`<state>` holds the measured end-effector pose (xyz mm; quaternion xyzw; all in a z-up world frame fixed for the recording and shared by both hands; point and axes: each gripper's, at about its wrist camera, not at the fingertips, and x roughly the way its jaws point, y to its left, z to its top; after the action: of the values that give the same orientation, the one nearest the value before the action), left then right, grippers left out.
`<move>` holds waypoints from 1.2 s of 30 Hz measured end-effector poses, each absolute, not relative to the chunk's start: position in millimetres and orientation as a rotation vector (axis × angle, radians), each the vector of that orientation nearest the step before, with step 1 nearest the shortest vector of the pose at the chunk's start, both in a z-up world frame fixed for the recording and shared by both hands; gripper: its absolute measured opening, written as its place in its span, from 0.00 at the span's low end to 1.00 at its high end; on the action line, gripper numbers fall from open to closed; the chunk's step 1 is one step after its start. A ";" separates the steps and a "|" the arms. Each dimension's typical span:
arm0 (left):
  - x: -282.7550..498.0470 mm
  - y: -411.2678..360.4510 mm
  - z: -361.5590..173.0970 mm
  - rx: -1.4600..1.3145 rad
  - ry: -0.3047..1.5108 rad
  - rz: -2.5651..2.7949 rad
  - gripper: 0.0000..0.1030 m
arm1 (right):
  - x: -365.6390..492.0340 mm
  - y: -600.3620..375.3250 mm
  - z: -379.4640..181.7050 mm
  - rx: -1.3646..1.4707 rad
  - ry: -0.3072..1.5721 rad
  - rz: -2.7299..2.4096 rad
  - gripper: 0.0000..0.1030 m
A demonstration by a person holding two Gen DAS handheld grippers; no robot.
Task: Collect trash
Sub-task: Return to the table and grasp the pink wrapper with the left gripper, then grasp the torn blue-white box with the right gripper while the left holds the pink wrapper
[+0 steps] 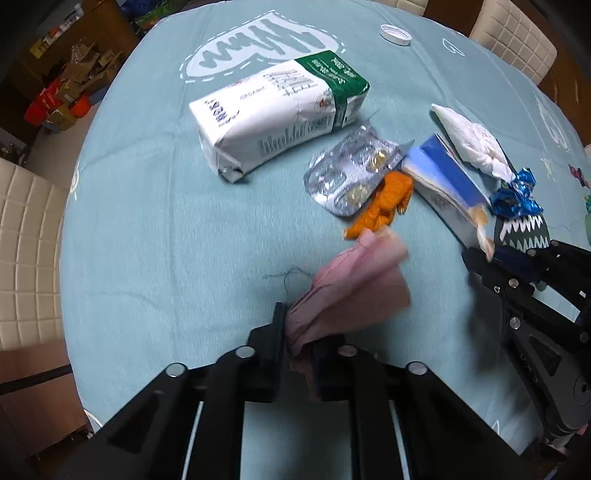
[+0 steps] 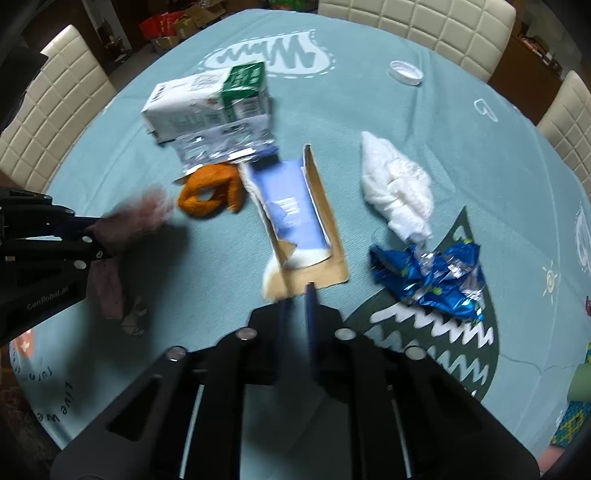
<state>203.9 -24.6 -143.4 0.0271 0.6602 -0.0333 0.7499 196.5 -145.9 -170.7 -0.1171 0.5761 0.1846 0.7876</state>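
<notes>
two grippers were out over the teal tablecloth (image 2: 461, 155). left gripper (image 1: 299, 332) was clamped on a pink crumpled wrapper (image 1: 354, 280), lifted just off the cloth near the orange peel (image 1: 384, 201). right gripper (image 2: 295, 295) looked nearly closed at the torn blue box (image 2: 295, 214), couldn't tell if it actually gripped. milk carton (image 1: 273, 110) and blister pack (image 1: 351, 170) lay behind.

A home dining room: cream quilted chairs (image 2: 417, 27) ring a desk (image 1: 166, 221) under a teal cartoon cloth, cardboard boxes (image 1: 79, 81) piled beyond.
</notes>
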 end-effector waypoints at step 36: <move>121.3 39.1 -138.4 0.016 1.410 -0.045 0.08 | 148.5 -130.8 -132.7 -0.260 1.141 0.307 0.75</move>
<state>121.3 39.1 -138.4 0.0074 0.6478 -0.0206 0.7615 148.5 -130.8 -132.7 -0.1222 0.5365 0.1445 0.8224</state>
